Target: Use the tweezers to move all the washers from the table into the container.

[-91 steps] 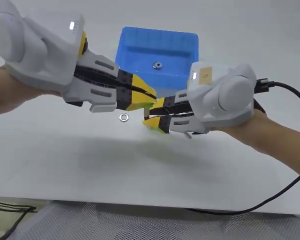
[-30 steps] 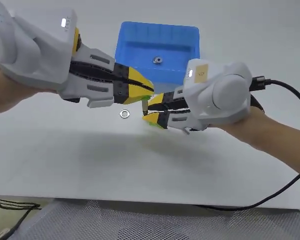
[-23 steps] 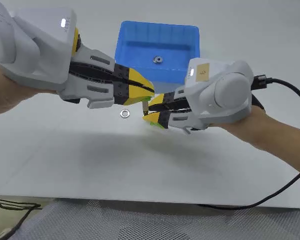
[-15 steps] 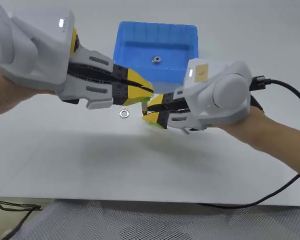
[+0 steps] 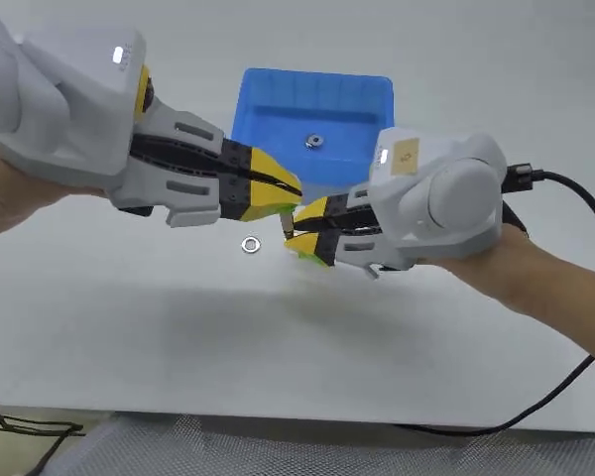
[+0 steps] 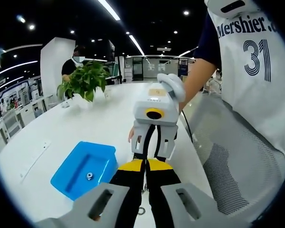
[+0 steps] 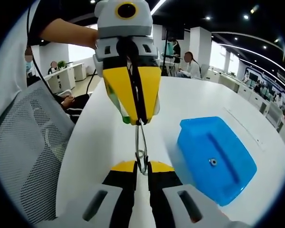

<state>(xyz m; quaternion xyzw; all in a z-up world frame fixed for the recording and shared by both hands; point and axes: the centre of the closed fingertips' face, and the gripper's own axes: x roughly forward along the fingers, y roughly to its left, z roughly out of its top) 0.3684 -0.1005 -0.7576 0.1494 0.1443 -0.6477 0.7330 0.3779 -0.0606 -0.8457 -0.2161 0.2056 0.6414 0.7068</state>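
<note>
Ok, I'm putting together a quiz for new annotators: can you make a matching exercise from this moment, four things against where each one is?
Things
1. blue plastic container
2. thin metal tweezers
3. loose silver washer
4. green potted plant

Places
A. flat on the white table
B. standing at that table's far end
C. spanning left gripper and right gripper
D. beyond both grippers, another washer inside

Pairs: 1-D, 2-C, 3-A, 4-B.
</note>
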